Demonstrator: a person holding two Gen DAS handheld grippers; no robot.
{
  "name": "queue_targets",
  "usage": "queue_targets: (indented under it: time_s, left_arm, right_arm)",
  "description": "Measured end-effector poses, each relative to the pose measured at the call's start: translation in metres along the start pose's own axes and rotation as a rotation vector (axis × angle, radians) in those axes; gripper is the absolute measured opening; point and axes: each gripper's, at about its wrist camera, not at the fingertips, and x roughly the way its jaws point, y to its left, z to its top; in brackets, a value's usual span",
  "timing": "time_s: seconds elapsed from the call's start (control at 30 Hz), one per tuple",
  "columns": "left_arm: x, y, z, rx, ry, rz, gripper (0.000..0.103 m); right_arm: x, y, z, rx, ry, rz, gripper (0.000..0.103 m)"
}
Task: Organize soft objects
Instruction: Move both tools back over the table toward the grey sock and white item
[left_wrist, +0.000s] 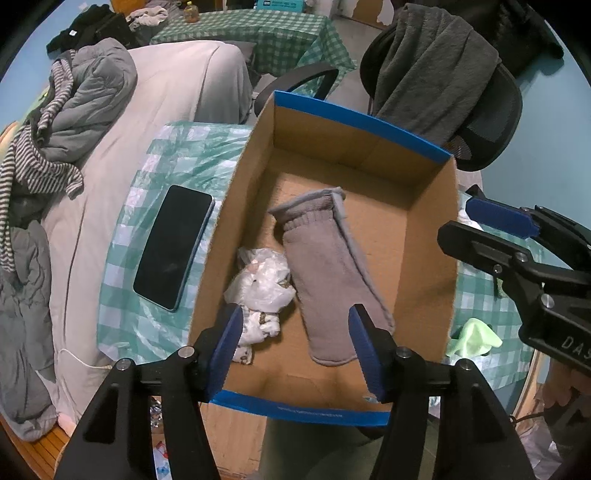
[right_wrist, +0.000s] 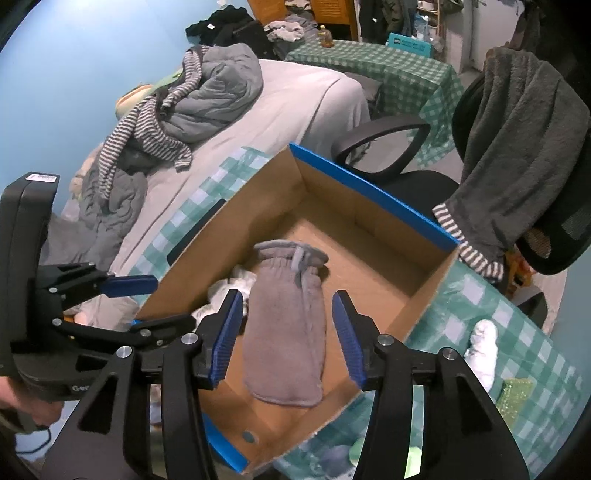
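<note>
A grey sock (left_wrist: 325, 273) lies flat inside the open cardboard box (left_wrist: 424, 258) with blue edges, next to a crumpled white soft item (left_wrist: 262, 280). My left gripper (left_wrist: 295, 347) is open and empty, above the near end of the box with the sock's toe between its blue fingers. My right gripper (right_wrist: 286, 336) is open and empty, hovering above the same sock (right_wrist: 286, 328) in the box (right_wrist: 376, 273). The right gripper also shows at the right of the left wrist view (left_wrist: 476, 225). A white soft item (right_wrist: 482, 350) and a light green cloth (left_wrist: 474, 338) lie on the table outside the box.
A black phone (left_wrist: 173, 245) lies on the green checked tablecloth (left_wrist: 147, 328) left of the box. A bed (left_wrist: 122, 122) with heaped clothes stands to the left. An office chair (right_wrist: 517, 155) draped with a dark towel stands behind the box. A green sponge (right_wrist: 515, 397) lies at the right.
</note>
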Motion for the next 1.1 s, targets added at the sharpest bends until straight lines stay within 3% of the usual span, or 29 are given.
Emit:
queue_targets:
  time_s: [0.17, 0.6, 1.1]
  left_arm:
    - [-0.007, -0.014, -0.006, 0.017, -0.004, -0.011, 0.065]
    - [-0.009, -0.058, -0.02, 0.101, 0.025, -0.037, 0.065]
    - [0.003, -0.114, -0.05, 0.196, 0.077, -0.089, 0.065]
  right_arm:
    - [-0.016, -0.009, -0.007, 0.023, -0.015, -0.012, 0.06]
    - [-0.059, -0.042, -0.045, 0.091, -0.048, -0.05, 0.06]
    - [-0.078, -0.073, -0.116, 0.121, 0.006, -0.076, 0.06]
